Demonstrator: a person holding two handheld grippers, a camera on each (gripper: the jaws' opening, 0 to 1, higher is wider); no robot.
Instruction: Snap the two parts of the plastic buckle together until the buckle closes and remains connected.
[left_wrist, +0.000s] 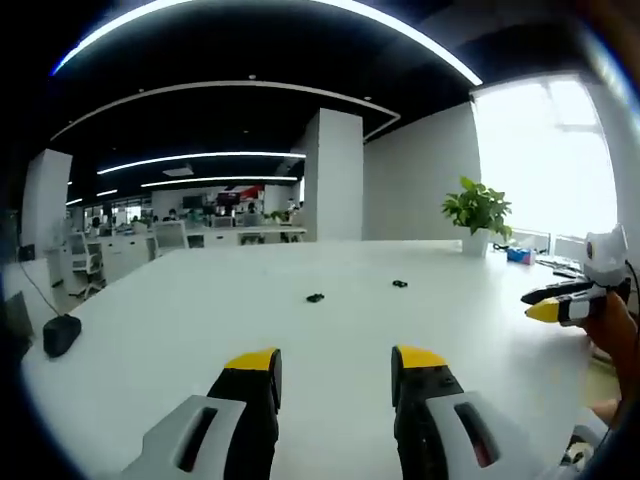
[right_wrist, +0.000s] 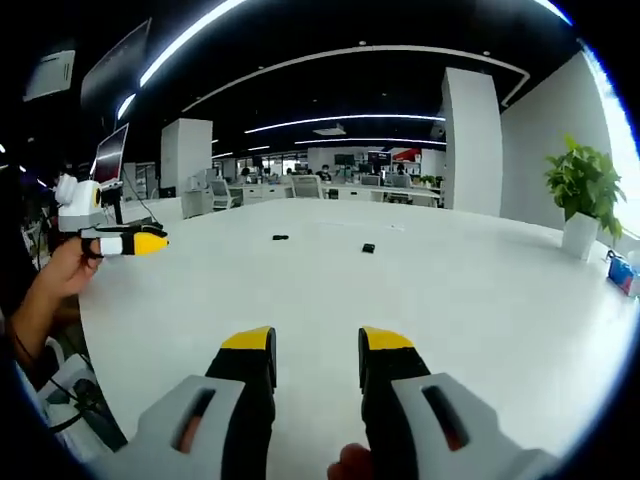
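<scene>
Lying on the big white table (left_wrist: 180, 330), near its left edge in the left gripper view, is a dark rounded thing (left_wrist: 61, 334) with a thin cable going up from it. Further right, in the middle of the table and well ahead of the jaws, are the two small dark buckle parts: the first buckle part (left_wrist: 316, 297) and, to its right and a little further back, the second buckle part (left_wrist: 400, 284). They are apart from each other, not joined. The left gripper (left_wrist: 335, 372) is low in this view, its yellow-tipped jaws are spread wide with only table between them, and it holds nothing. Behind, a potted plant (left_wrist: 478, 213) stands on the far right part of the table. At the right edge the right gripper (left_wrist: 556, 303) comes in, carried by a hand (left_wrist: 618, 330); from this side I cannot tell how its jaws stand.

In the right gripper view, the left gripper (right_wrist: 140, 241) is at the left, held by a hand (right_wrist: 62, 270). The first buckle part (right_wrist: 280, 237) and the second buckle part (right_wrist: 368, 247) lie separate on the table (right_wrist: 480, 300), far ahead. The right gripper (right_wrist: 316, 362) is open too and empty. The plant (right_wrist: 584, 195) is at the right
</scene>
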